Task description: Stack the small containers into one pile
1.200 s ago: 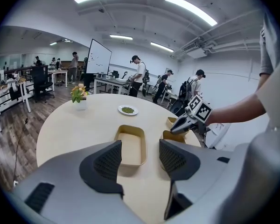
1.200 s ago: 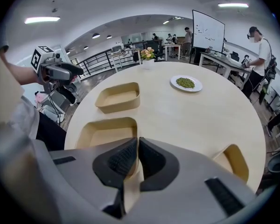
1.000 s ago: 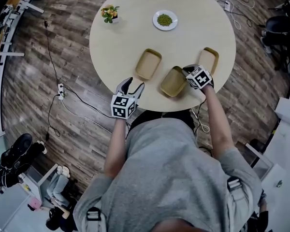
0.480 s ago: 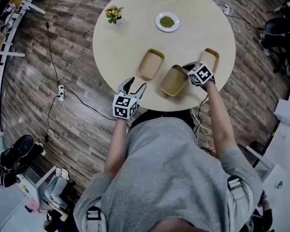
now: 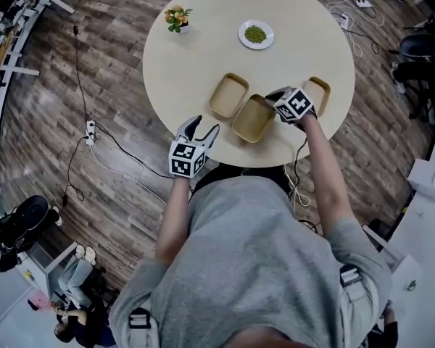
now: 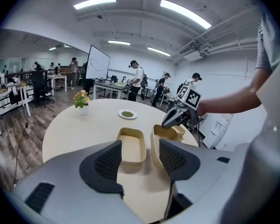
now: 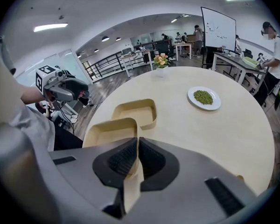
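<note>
Pinching thin rim of shallow tan rounded-rectangle container (image 7: 107,132), right claw (image 7: 136,160) clamped; left claw (image 6: 140,160) wide, empty.

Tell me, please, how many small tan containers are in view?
3. The left container lies on the table; the middle container beside it is held by its rim in the right gripper; the right container sits partly behind that gripper.

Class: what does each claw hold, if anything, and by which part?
The right claw pinches the rim wall of the middle shallow tan rectangular container. The left claw is open, holding nothing.
</note>
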